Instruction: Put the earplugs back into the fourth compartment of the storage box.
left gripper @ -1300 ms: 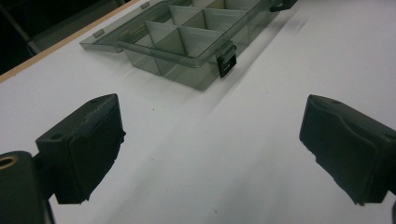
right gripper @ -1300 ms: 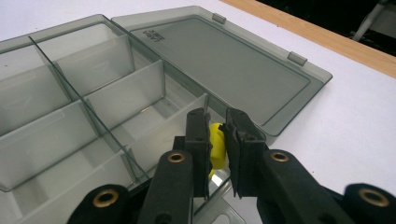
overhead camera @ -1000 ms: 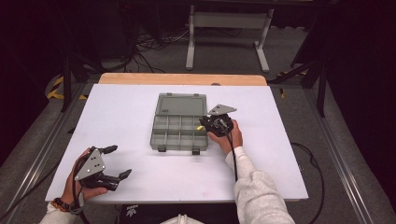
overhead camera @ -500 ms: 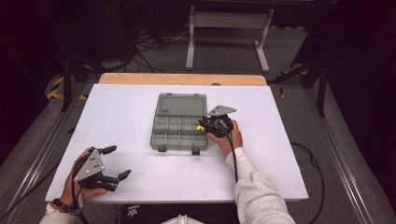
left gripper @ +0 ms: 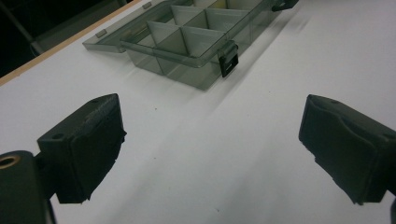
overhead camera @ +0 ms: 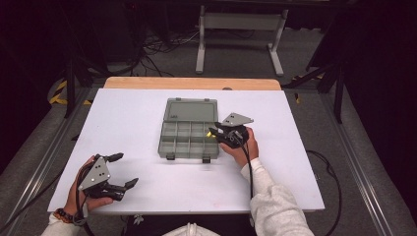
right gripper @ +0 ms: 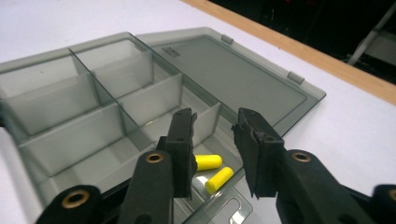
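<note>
- High view: the right gripper (overhead camera: 220, 132) sat at the organizer box's (overhead camera: 188, 133) 3 o'clock edge.
- Left gripper view: the left gripper (left gripper: 210, 154) gaped, released — box at 12 o'clock.
- Right gripper view: jaws just opening, gripping nothing — two yellow earplugs (right gripper: 212, 170) lay below.

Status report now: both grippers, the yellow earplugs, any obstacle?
Right gripper fingers just opened, nothing held. Two yellow earplugs lie in organizer box compartment. Left gripper open, idle. No obstacle.
</note>
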